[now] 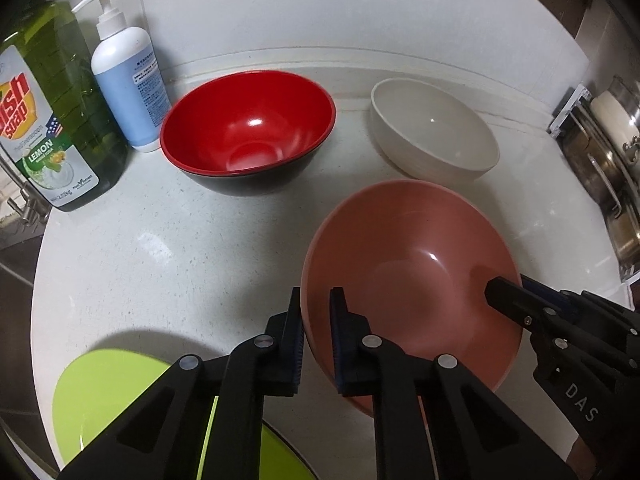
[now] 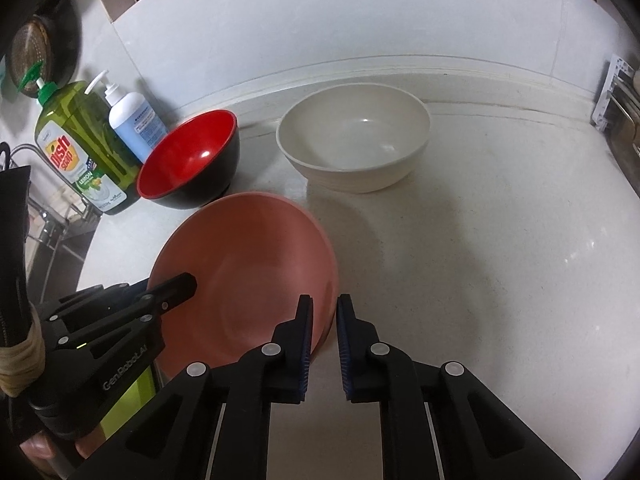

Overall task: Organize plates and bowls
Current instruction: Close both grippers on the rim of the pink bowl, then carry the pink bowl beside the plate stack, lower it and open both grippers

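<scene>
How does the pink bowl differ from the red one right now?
The pink bowl is pink inside and out; the red bowl is red inside with a black outside. The pink bowl has the left gripper and right gripper astride opposite sides of its rim; the red bowl is untouched, beside the soap bottles. The pink bowl looks wider and shallower. Both are empty and upright.

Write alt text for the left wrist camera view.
Left tongs straddle the near rim of a pink bowl; right tongs hold its opposite rim. Behind sit a red bowl and white bowl.
</scene>
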### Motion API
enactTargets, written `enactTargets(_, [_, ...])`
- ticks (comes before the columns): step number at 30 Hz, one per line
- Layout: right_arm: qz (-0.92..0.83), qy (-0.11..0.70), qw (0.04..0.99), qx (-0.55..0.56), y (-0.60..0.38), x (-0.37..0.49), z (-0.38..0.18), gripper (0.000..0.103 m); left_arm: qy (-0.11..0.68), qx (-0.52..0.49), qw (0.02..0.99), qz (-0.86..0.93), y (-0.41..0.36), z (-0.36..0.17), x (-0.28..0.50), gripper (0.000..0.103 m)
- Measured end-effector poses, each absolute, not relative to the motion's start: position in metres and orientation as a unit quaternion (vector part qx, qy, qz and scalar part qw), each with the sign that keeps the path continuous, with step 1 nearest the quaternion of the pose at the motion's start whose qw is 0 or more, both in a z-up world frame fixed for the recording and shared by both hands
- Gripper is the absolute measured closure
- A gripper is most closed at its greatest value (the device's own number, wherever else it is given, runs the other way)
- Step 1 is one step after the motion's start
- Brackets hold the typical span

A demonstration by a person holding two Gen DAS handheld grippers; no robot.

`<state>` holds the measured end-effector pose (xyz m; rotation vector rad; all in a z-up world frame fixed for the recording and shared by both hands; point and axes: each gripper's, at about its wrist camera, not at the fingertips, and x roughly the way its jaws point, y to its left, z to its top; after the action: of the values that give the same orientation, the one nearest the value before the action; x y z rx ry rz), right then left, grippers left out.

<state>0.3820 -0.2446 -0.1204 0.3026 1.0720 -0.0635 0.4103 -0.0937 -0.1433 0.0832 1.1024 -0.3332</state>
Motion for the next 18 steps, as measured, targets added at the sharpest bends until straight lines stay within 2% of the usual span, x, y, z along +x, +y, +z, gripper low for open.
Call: enactTargets(18, [-0.045, 0.489, 0.86, 0.136, -0.253, 0.327, -0.083, 0.089, 0.498, 0.043, 0.844, -0.195, -0.1, -0.104, 0.349, 0.089])
